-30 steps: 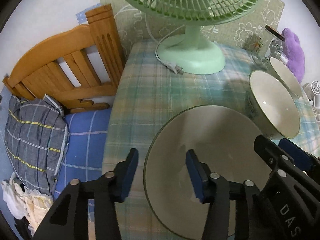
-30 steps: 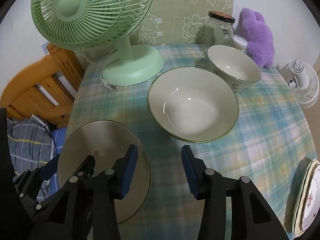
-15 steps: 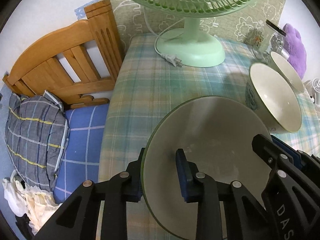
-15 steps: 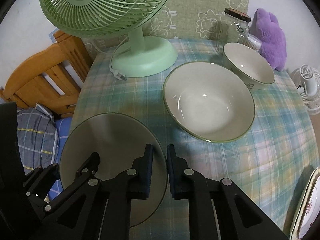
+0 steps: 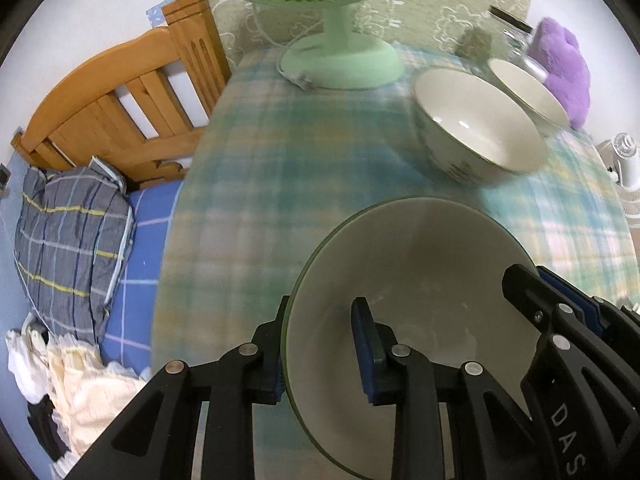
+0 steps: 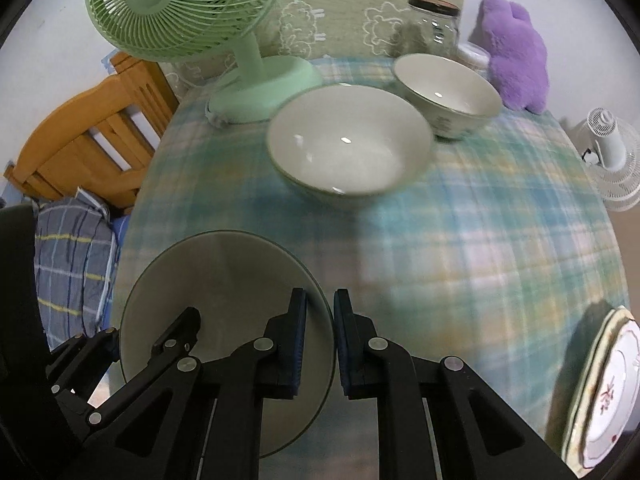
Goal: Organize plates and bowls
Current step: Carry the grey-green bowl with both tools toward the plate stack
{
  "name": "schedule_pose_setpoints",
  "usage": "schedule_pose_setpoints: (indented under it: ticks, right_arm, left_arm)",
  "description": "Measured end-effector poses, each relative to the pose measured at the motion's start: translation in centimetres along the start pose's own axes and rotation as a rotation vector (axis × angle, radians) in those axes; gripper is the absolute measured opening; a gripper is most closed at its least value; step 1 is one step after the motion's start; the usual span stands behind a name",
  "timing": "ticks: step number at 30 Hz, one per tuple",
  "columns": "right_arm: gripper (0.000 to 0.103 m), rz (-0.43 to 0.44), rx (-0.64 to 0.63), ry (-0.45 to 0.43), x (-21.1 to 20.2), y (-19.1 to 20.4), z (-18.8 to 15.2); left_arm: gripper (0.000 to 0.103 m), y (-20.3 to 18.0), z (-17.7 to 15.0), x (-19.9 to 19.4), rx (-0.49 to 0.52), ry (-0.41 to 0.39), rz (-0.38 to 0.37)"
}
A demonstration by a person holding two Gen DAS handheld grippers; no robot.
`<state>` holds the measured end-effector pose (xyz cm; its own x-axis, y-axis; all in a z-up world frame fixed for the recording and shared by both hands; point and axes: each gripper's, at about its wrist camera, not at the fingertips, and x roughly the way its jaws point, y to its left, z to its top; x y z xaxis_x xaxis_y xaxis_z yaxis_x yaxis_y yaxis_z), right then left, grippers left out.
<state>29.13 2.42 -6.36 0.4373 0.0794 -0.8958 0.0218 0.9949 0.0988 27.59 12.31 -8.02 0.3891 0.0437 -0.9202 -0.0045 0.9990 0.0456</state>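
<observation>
Left gripper (image 5: 322, 354): clamped on the left rim of the large plate (image 5: 420, 300), one pad outside and one inside, so that side cannot tip

Large plate: at the near left edge of the table (image 6: 460, 216), gripped at opposite rims; two holds likely suit a wide, shallow dish

Right gripper (image 6: 320, 344): pinched narrow on the plate's right rim, sharing the load

Big bowl (image 6: 348, 152): toward the far edge, well apart from the plate; a likely nesting spot

Small bowl (image 6: 446, 94): just beside the big bowl, near the back edge

Patterned plates (image 6: 604, 392): stacked at the near right edge, perhaps where plates collect
</observation>
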Motion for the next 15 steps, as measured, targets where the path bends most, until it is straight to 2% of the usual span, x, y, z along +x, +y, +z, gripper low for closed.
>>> schedule_pose_setpoints:
  ticks: [15]
  right_arm:
    - [0.017, -0.023, -0.032, 0.037, -4.1, -9.3, -5.4]
  left_arm:
    - [0.026, -8.5, -6.3, -2.9, -0.01, 0.043, -0.02]
